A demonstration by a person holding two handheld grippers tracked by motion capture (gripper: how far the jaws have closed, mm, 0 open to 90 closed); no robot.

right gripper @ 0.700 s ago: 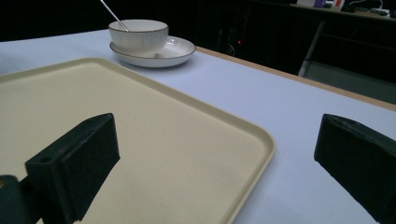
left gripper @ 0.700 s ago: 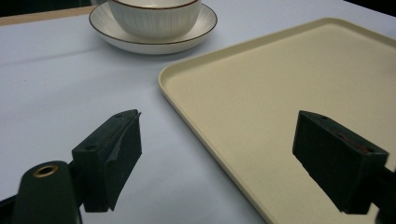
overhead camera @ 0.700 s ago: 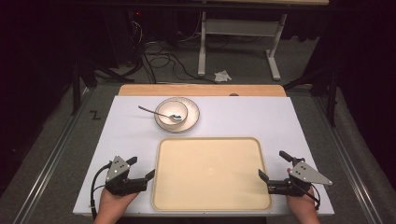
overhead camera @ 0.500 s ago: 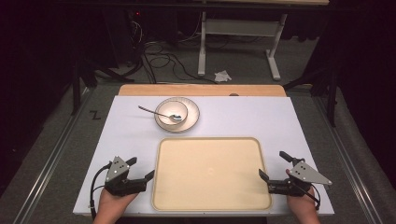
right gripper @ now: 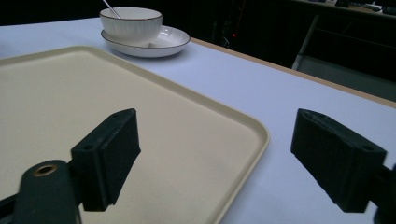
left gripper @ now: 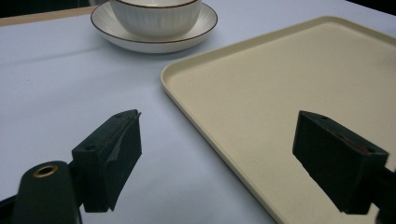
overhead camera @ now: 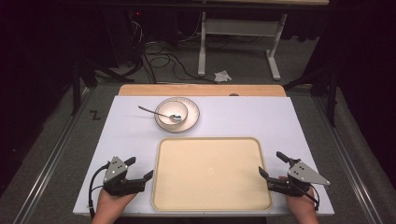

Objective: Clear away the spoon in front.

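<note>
left gripper: I have the left gripper (overhead camera: pixel 137 170) at the near left of the table (overhead camera: pixel 126 135), just off the tray's left edge. Jaws stand wide apart, nothing between them. One jaw sits over the bare white table top, the other over the tray rim, as the left gripper view shows.

right gripper: the right gripper (overhead camera: pixel 271 164) sits at the near right, mirrored, just off the tray's right edge. From my own camera I see its jaws spread wide too, nothing clamped. One jaw is over the tray surface, the other over the table beyond the tray's corner.

tray: a cream tray (overhead camera: pixel 210 172) lies flat in the near middle of the table, between my two grippers. Rounded corners, low raised rim. Neither gripper touches it as far as I can tell.

bowl: a white bowl (overhead camera: pixel 172 113) with a thin dark rim line sits on a saucer, on the far side of the tray, left of centre. Well apart from both grippers.

saucer: a white saucer (overhead camera: pixel 192 116) under the bowl, close to the tray's far edge but not touching it.

spoon: a metal spoon (overhead camera: pixel 154 112) rests in the bowl, handle leaning out over the rim to the left in the high view.

hands: left hand (overhead camera: pixel 109 205) and right hand (overhead camera: pixel 301 207) come in from the near edge, each wrapped around its gripper.
</note>
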